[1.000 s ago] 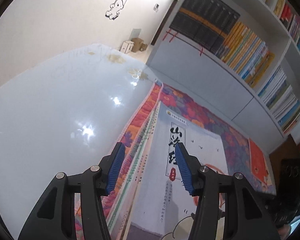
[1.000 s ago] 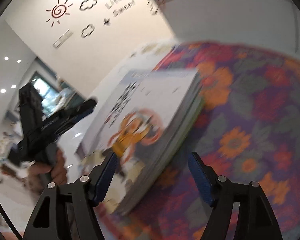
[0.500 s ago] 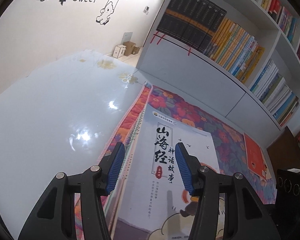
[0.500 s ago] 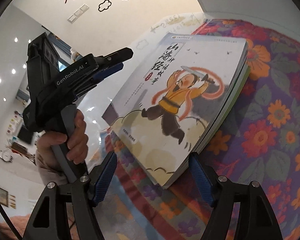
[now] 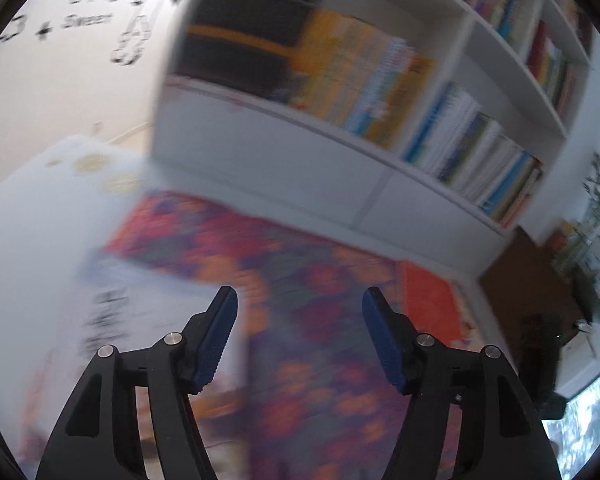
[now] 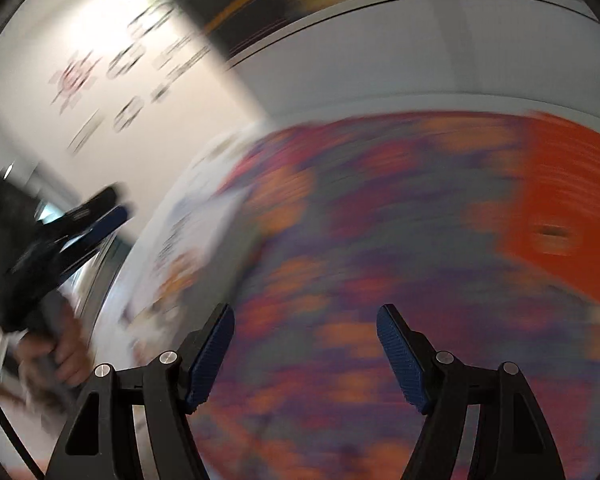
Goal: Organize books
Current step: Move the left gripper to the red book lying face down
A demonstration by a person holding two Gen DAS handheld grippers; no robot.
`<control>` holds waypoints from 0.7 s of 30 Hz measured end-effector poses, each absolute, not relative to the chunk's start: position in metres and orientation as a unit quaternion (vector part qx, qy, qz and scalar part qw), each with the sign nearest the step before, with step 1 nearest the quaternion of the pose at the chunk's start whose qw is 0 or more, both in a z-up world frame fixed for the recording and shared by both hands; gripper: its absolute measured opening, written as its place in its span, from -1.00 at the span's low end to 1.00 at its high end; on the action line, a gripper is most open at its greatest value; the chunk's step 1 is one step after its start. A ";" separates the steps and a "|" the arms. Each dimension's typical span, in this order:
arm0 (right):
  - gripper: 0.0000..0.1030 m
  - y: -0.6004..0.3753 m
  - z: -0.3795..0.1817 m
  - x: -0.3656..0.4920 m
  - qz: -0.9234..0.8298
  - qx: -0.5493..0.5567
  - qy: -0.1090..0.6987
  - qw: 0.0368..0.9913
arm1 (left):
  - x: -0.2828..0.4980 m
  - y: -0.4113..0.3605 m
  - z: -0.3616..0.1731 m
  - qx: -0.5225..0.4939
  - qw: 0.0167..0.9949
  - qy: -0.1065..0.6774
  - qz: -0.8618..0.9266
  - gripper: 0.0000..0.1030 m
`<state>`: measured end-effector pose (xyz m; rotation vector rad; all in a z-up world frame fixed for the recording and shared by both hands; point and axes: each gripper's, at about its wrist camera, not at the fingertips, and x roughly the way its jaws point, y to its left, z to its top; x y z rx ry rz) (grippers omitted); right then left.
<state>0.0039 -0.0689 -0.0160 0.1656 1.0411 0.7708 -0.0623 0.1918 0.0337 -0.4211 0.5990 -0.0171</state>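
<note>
Two grippers work over a floral mat, and both views are heavily smeared by motion. The left gripper (image 5: 299,310) has just been widening its jaws; its ribbed blue pads (image 5: 216,336) now stand apart with only the patterned cloth showing between them, gripping nothing. The right gripper (image 6: 305,328) is likewise spread wide and empty, its black angular arms ending in the same blue, finely grooved pads (image 6: 400,356).

The floral mat (image 5: 320,288) is a soft-looking cloth in purple, orange and red, lying on a pale glossy surface (image 5: 32,216) that reflects light. The mat's far edge runs close along the base of a white bookshelf (image 5: 268,148), leaving a narrow pale strip between them. A white picture book (image 5: 140,320) lies flat toward the mat's left side, its right edge just under the left pad of the left gripper; its cover print is too blurred to read. An orange book (image 5: 432,304) lies flat near the mat's right end, well apart from the white one, with open cloth between the two. In the right wrist view the orange book (image 6: 560,208) fills the right side.

Shelved books (image 5: 364,80) stand upright in tight rows, their spines yellow, blue and white. A hand (image 6: 56,356) grips the left tool's handle.
</note>
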 end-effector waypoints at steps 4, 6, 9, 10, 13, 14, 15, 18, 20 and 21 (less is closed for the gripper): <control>0.42 -0.179 -0.028 0.029 0.273 0.162 0.471 0.823 | -0.011 0.109 0.028 -0.155 0.933 0.316 -0.069 0.22; 0.42 -0.219 -0.033 0.034 0.244 0.191 0.466 0.829 | 0.010 0.073 0.016 -0.136 0.929 0.331 -0.092 0.22; 0.39 -0.270 -0.044 0.041 0.214 0.243 0.460 0.826 | 0.041 0.029 -0.008 -0.120 0.919 0.354 -0.120 0.22; 0.37 -0.285 -0.050 0.043 0.206 0.263 0.459 0.823 | 0.052 0.019 -0.016 -0.115 0.917 0.360 -0.124 0.22; 0.36 -0.311 -0.063 0.048 0.202 0.306 0.466 0.806 | 0.071 0.002 -0.046 -0.119 0.907 0.381 -0.131 0.22; 0.35 -0.315 -0.068 0.050 0.207 0.319 0.469 0.797 | 0.077 -0.001 -0.056 -0.125 0.903 0.390 -0.132 0.22; 0.34 -0.317 -0.073 0.053 0.213 0.330 0.469 0.791 | 0.081 -0.003 -0.063 -0.129 0.899 0.397 -0.132 0.22; 0.31 -0.320 -0.072 0.056 0.225 0.332 0.463 0.790 | 0.092 -0.009 -0.085 -0.129 0.888 0.418 -0.138 0.22; 0.29 -0.316 -0.072 0.056 0.236 0.337 0.465 0.784 | 0.098 -0.013 -0.096 -0.119 0.880 0.438 -0.141 0.21; 0.29 -0.315 -0.073 0.055 0.239 0.337 0.467 0.782 | 0.100 -0.014 -0.099 -0.111 0.880 0.440 -0.141 0.21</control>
